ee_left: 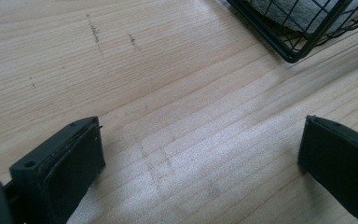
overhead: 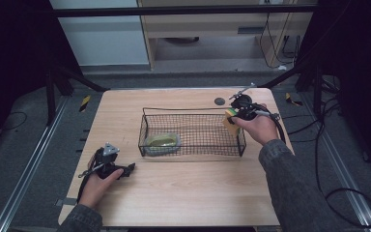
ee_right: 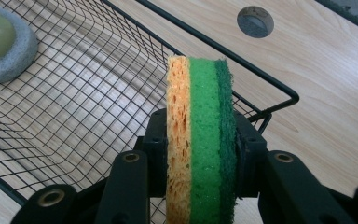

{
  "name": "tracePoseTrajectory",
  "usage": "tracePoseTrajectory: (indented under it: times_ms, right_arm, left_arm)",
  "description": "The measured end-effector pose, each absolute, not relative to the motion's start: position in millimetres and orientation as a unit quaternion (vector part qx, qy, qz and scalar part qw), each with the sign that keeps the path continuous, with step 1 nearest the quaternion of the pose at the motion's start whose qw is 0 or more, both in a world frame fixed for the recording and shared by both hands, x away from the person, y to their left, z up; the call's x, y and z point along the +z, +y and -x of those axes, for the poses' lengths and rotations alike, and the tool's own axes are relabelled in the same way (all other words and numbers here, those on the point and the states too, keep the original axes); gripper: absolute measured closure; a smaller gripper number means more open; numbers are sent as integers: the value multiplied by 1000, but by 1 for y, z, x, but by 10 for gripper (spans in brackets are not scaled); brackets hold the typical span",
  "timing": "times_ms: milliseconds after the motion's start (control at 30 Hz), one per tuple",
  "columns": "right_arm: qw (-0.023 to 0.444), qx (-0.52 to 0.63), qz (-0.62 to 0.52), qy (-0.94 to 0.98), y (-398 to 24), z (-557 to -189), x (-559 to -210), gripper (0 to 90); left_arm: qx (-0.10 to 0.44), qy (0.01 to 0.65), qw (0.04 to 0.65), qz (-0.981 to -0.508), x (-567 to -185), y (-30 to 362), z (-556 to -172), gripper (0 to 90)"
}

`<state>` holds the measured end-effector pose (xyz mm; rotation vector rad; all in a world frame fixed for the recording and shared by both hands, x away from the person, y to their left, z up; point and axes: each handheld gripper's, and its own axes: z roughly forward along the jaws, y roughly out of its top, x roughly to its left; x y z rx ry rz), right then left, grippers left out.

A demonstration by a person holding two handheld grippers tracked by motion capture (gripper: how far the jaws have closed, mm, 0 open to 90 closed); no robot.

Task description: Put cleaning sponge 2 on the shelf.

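I am clamping my right gripper (ee_right: 200, 158) on a sponge (ee_right: 200, 140), holding it upright on edge over the wire basket's (overhead: 193, 152) three o'clock end. A grey pad (overhead: 162, 141) is lying inside at nine o'clock. My left gripper (ee_left: 200, 158) is resting wide apart on the bench (overhead: 183, 193), holding nothing.

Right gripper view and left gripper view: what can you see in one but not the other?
The right gripper view has the right gripper shut on an orange-and-green sponge, plus a round dark hole in the table. The left gripper view has the left gripper open over bare wood. Both share the black wire basket and the wooden table.
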<state>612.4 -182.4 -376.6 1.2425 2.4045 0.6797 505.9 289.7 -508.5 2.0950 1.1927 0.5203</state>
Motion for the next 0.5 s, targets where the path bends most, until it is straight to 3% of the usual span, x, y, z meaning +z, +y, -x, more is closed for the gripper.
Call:
tracePoseTrajectory:
  times_ms: [500]
  right_arm:
    - [163, 238, -451, 845, -188, -616, -391, 649]
  left_arm:
    - [200, 453, 329, -804, -508, 290, -506, 0]
